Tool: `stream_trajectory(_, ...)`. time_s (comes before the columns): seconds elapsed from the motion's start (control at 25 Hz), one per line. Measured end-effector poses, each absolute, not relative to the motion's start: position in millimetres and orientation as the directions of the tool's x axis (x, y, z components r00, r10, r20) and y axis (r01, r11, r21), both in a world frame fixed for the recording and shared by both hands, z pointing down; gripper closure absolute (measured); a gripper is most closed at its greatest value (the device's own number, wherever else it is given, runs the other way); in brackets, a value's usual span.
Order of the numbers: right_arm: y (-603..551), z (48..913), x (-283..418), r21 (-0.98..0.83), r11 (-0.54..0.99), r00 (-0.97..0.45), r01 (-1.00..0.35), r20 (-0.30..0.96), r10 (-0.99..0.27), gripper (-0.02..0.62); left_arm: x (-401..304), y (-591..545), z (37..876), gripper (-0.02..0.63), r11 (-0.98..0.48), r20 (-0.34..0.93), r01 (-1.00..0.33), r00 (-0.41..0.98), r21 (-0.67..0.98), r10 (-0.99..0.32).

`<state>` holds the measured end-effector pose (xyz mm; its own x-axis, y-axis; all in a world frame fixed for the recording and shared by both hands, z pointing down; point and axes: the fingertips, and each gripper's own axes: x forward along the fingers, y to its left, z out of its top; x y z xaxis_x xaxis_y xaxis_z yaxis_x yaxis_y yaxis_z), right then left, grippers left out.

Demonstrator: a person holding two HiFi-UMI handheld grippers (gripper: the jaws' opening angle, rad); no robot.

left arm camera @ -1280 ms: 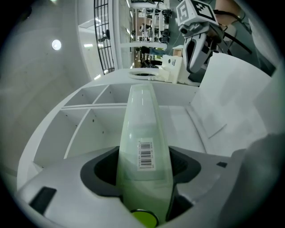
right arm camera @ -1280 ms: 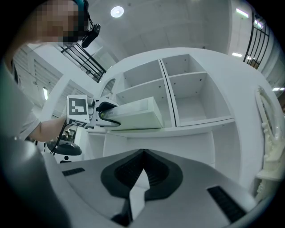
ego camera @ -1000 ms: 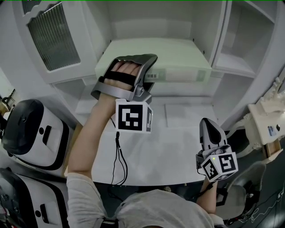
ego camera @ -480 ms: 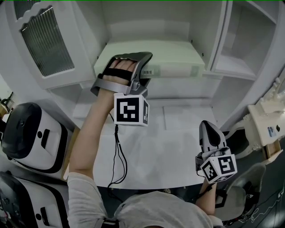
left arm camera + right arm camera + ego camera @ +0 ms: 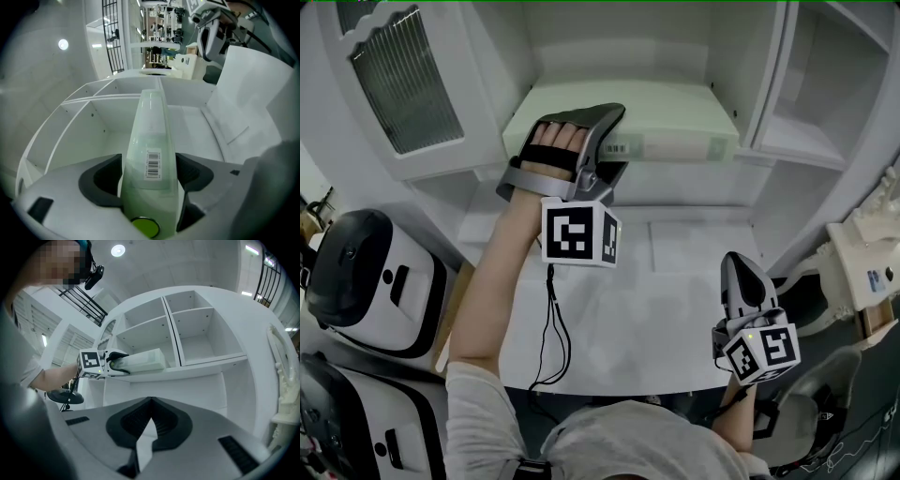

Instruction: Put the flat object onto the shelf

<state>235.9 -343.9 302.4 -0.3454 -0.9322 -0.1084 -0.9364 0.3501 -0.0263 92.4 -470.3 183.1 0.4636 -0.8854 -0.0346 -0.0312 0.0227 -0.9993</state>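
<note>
Our left tool (image 5: pixel 611 152), jaws just spread wide, straddles the flat box (image 5: pixel 675 117), which stretches straight ahead along the shelf (image 5: pixel 201 365).

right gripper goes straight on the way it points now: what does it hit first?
Likely the white back panel of the cabinet's lower recess. Nothing shows between it and the right gripper, though depth is hard to judge here.

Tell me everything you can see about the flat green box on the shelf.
The flat box is pale green, smooth, long and thin, with a barcode label on its narrow side. It lies flat on the white shelf, one end between the left gripper's jaws, which have just been opening.
</note>
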Motion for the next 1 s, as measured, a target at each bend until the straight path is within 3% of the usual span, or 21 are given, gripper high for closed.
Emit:
stream_trajectory(0.36, -344, 303, 231, -0.025, 0.364, -0.36, -0.931, -0.109, -0.927, 0.588, 86, -428, 174, 0.268, -0.015, -0.059, -0.139, 0.513, -0.99, -0.857)
stream_trajectory(0.4, -344, 302, 230, -0.023, 0.366, -0.362, -0.93, -0.109, -0.926, 0.588, 85, -426, 173, 0.276, -0.023, -0.06, -0.155, 0.513, -0.988, -0.856)
stream_trajectory(0.48, -345, 301, 228, -0.021, 0.372, -0.367, -0.928, -0.111, -0.923, 0.588, 82, -426, 173, 0.356, -0.046, -0.057, -0.187, 0.511, -0.981, -0.858)
stream_trajectory(1.0, -351, 300, 235, -0.024, 0.366, -0.361, -0.93, -0.115, -0.925, 0.588, 87, -452, 180, 0.416, -0.1, -0.032, -0.234, 0.504, -0.967, -0.863)
